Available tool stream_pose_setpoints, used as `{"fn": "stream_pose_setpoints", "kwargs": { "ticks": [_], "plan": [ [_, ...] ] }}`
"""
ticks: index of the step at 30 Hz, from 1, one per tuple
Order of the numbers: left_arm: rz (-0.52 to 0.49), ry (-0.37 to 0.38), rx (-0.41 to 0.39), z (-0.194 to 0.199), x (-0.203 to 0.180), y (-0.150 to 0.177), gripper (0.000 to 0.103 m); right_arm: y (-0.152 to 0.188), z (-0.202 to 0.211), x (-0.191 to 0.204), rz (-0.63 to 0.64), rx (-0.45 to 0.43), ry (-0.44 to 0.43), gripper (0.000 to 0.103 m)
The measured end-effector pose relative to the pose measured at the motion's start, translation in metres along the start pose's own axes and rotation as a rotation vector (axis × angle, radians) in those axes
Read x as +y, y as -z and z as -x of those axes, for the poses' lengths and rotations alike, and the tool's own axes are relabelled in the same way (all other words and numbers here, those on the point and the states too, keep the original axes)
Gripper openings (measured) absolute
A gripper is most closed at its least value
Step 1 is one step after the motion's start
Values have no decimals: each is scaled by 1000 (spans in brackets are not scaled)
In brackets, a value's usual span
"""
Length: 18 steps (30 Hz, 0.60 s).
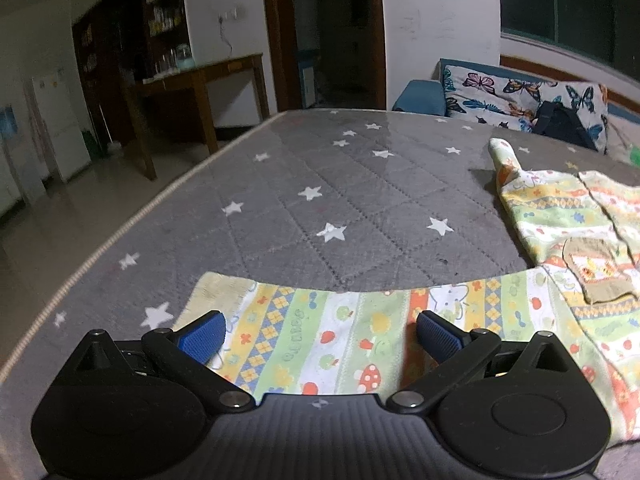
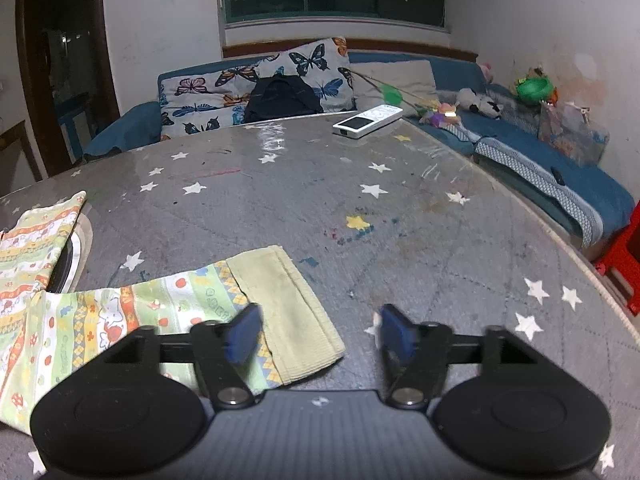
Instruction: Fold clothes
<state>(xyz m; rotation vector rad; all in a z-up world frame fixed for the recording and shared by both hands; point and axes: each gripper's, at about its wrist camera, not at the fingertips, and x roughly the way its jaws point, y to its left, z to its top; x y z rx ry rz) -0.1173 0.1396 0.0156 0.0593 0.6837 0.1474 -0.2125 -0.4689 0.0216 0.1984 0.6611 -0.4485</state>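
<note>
Both hand-held grippers, left (image 1: 320,336) and right (image 2: 318,334), hang spread over the shirt's (image 1: 360,332) sleeves, so pinching each cuff (image 2: 288,308) seems next.

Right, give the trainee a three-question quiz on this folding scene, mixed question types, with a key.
1. True or false: the left tongs are clamped on the patterned shirt.
2. Which part of the shirt lies by the right tongs? A) collar B) yellow cuff C) pocket
3. Fill in: the white remote lies at the far edge of the grey ____ mat.

Key:
1. False; both pairs of tongs are open.
2. B
3. star-patterned
</note>
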Motion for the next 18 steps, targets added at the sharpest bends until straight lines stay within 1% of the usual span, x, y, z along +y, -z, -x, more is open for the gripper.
{"fn": "stream_pose_setpoints", "kwargs": {
  "ticks": [1,4,9,18],
  "plan": [
    [-6,-4,-3,1,-2,1,103,1,1,0,-1,-7,-4,89],
    [17,19,2,2,-2,3,103,5,-1,2,8,-4,-4,91],
    [98,53,20,0,7,5,103,13,-6,4,18,-10,-5,103],
    [109,46,3,0,9,6,103,13,-8,3,17,-5,-9,103]
  ]
}}
